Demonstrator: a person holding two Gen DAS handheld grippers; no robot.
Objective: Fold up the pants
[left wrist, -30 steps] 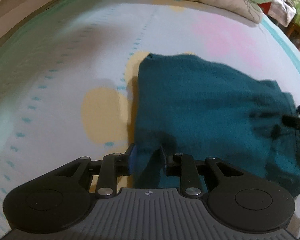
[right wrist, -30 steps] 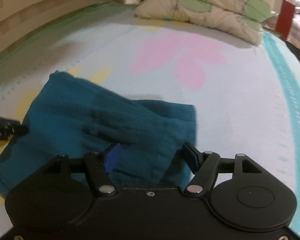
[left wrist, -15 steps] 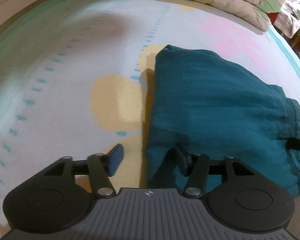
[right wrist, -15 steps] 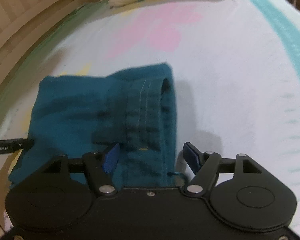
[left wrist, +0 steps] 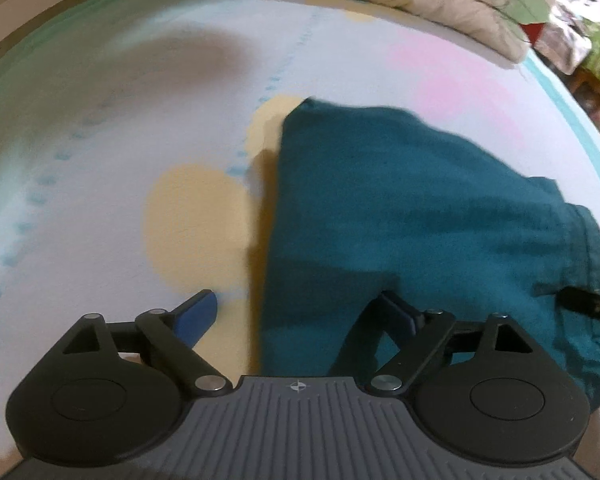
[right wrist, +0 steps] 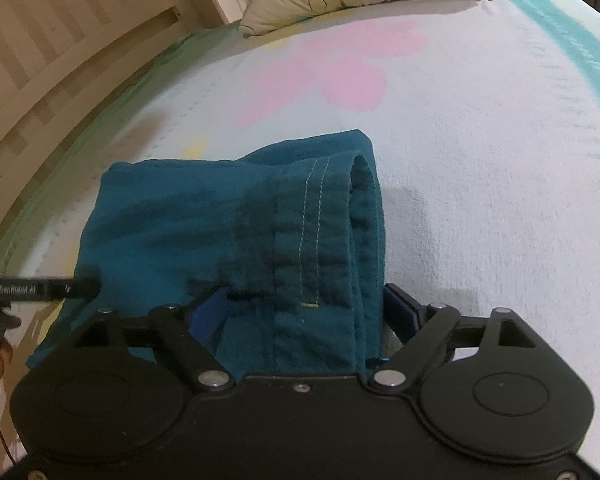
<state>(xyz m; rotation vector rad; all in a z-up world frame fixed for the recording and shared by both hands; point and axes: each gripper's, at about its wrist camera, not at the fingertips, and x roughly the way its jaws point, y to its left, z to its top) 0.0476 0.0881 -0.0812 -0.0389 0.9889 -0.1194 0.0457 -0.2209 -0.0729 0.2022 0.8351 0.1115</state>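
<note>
Left wrist: left gripper (left wrist: 296, 312) spread wide, released over the near-left edge of the folded pants (left wrist: 412, 216) on the bed (left wrist: 100, 160) — apparently finished. Right wrist: right gripper (right wrist: 304, 312) likewise unclenched, straddling the waistband (right wrist: 316, 232) — clamping nothing.

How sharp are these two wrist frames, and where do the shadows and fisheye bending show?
Left wrist view: the teal pants look soft, their far edge smeared; a dark shadow runs along their left edge on the bedsheet. Right wrist view: sharper, with the waistband stitching legible; a faint shadow lies right of the pants, and the headboard bows with fisheye distortion. No glare in either.
</note>
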